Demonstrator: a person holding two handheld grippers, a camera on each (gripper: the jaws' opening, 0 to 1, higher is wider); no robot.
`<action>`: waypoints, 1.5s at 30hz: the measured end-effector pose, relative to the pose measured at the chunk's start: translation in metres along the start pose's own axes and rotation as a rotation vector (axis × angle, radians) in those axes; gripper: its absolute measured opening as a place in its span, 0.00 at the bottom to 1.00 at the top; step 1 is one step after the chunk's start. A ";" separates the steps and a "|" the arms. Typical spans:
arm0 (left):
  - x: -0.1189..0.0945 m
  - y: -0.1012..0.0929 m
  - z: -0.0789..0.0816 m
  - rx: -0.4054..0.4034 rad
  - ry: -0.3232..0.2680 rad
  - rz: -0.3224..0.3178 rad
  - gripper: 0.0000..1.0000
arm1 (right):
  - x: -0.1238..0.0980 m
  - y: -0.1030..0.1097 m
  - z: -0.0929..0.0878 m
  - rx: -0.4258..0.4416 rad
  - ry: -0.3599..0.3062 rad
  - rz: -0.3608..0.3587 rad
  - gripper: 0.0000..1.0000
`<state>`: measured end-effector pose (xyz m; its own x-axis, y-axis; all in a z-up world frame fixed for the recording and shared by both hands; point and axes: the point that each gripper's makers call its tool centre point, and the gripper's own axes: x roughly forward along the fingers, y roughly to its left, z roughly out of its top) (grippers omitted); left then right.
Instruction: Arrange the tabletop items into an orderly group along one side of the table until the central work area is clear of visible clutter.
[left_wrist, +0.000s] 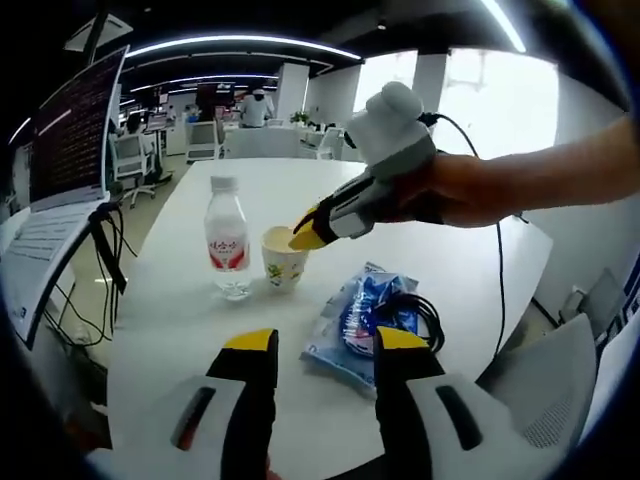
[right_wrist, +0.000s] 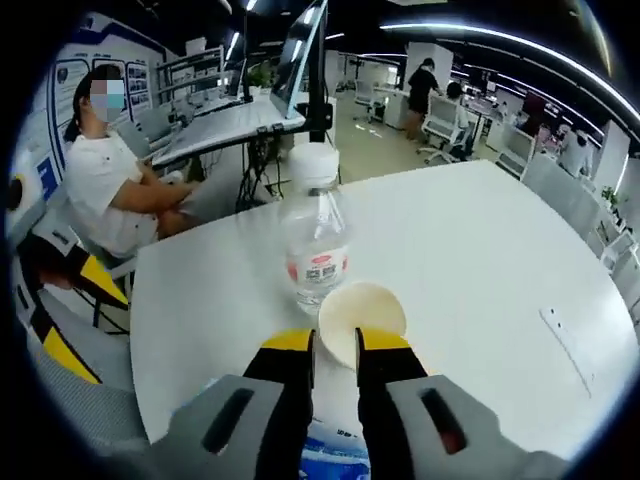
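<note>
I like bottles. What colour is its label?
Red and white label on the water bottle, clearest in left gripper view.

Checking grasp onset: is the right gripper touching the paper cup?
Touching. In the right gripper view the right gripper has its fingers closed on the paper cup rim, beside the water bottle.

water bottles: 1 (left_wrist: 227, 240), left of the cup | paper cups: 1 (left_wrist: 283, 259), mid-table | blue snack packets: 1 (left_wrist: 362, 320), near right | black cable coils: 1 (left_wrist: 413, 311), on the packet | white tables: 1 (left_wrist: 470, 260) | laptops: 1 (left_wrist: 62, 170), far left | seated persons: 1 (right_wrist: 112, 180)
</note>
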<state>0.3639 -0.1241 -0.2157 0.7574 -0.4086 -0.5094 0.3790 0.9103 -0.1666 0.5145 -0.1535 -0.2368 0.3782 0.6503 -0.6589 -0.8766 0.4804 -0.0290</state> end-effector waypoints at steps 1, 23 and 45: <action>0.000 -0.001 0.000 0.003 0.002 -0.002 0.37 | -0.004 0.001 0.000 0.006 -0.006 -0.002 0.13; 0.013 -0.025 0.010 0.049 0.013 -0.047 0.37 | -0.084 -0.029 -0.059 0.194 -0.063 -0.125 0.14; 0.011 -0.033 0.001 0.063 0.038 -0.053 0.37 | -0.116 -0.026 -0.102 0.316 -0.086 -0.181 0.13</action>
<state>0.3605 -0.1585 -0.2145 0.7150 -0.4522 -0.5332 0.4519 0.8808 -0.1411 0.4625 -0.3017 -0.2366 0.5540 0.5786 -0.5986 -0.6630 0.7415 0.1030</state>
